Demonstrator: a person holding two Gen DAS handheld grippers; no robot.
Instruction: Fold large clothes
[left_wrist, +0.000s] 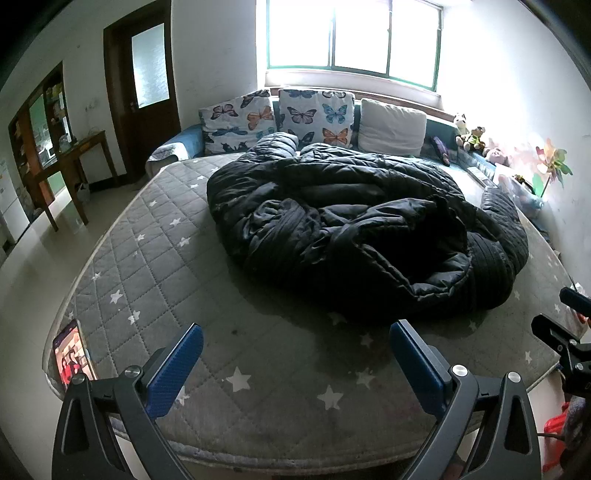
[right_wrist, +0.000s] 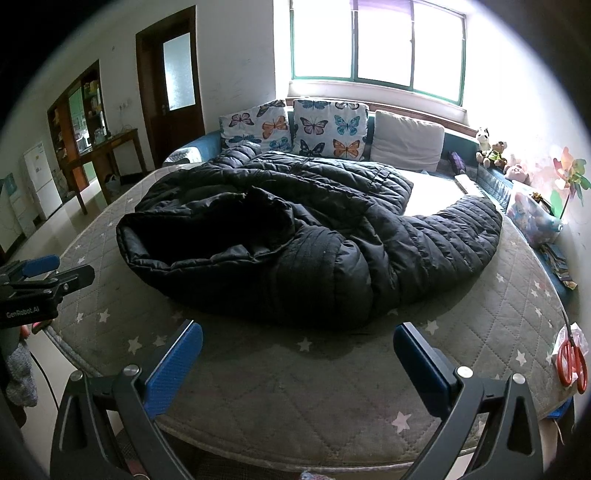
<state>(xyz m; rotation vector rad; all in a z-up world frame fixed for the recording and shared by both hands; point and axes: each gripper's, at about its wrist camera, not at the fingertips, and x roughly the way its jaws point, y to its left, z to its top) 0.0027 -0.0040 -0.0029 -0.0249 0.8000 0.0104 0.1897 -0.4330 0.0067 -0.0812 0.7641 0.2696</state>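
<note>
A bulky black quilted down coat (right_wrist: 295, 236) lies crumpled in a heap on the grey quilted mattress with white stars (right_wrist: 303, 398), filling the centre of both views, one sleeve trailing out toward 3 o'clock in the right wrist view.

The left gripper (left_wrist: 295, 350), with blue ribbed pads on dark fingers, hangs over the near edge of the mattress, jaws spread wide and grasping nothing; the coat lies at its 12 o'clock, apart from the fingertips. The right gripper (right_wrist: 297, 350) is likewise spread wide and empty, the coat's hem at its 12 o'clock.

At 3 o'clock in the right wrist view a clear plastic box (right_wrist: 532, 218) sits by the wall with coloured items inside, too blurred to name. White lettering on the other gripper's body, seen at 9 o'clock there, reads "GenRobot.AI" (right_wrist: 22, 313).

A smartphone with a lit screen (left_wrist: 72, 356) lies at 8 o'clock on the mattress corner in the left wrist view. Red-handled scissors (right_wrist: 571, 363) lie at 4 o'clock on the mattress edge. Two butterfly-print cushions (right_wrist: 328, 129) and a plain white cushion (right_wrist: 406, 140) lean at 12 o'clock beneath the green-framed window (right_wrist: 376, 48).
</note>
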